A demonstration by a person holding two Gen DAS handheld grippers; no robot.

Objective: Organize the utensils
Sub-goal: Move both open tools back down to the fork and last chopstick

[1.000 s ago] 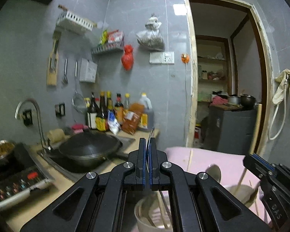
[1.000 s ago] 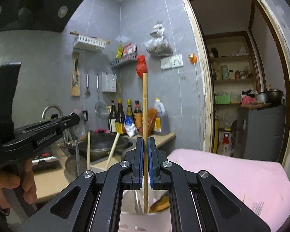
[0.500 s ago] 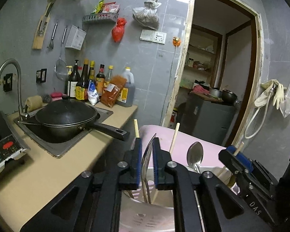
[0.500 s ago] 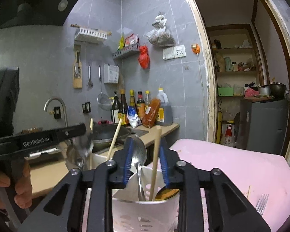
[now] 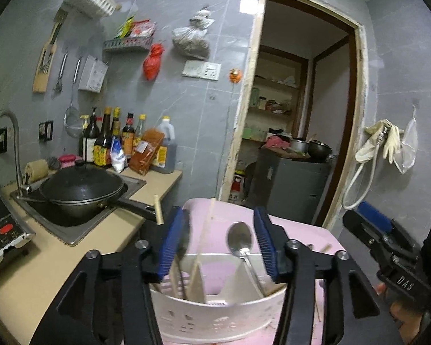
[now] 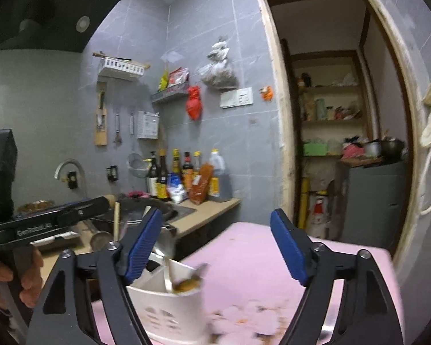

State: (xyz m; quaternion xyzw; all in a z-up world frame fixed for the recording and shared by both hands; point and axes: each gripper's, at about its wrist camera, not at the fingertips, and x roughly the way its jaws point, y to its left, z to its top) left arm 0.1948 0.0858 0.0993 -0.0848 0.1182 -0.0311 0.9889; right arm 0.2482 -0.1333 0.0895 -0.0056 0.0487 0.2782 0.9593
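A white divided utensil holder (image 5: 215, 313) stands on the pink table (image 5: 301, 230), with a metal spoon (image 5: 240, 240) and wooden chopsticks (image 5: 207, 230) upright in it. My left gripper (image 5: 219, 241) is open and empty, its jaws spread just above the holder. In the right wrist view the holder (image 6: 169, 304) sits low left with a spoon (image 6: 166, 273) in it. My right gripper (image 6: 215, 247) is open and empty above the pink table (image 6: 258, 258), to the holder's right. The right gripper also shows in the left wrist view (image 5: 370, 224).
A tan counter (image 5: 71, 247) lies to the left with a black wok (image 5: 83, 189) in the sink, a tap (image 5: 5, 143) and sauce bottles (image 5: 115, 141). A grey cabinet (image 5: 290, 184) stands in the doorway behind. Loose chopsticks (image 5: 326, 248) lie on the table.
Both grippers have opened. The left let go of the spoon and the right let go of the chopstick, both into the holder. The right gripper has shifted right of the holder.
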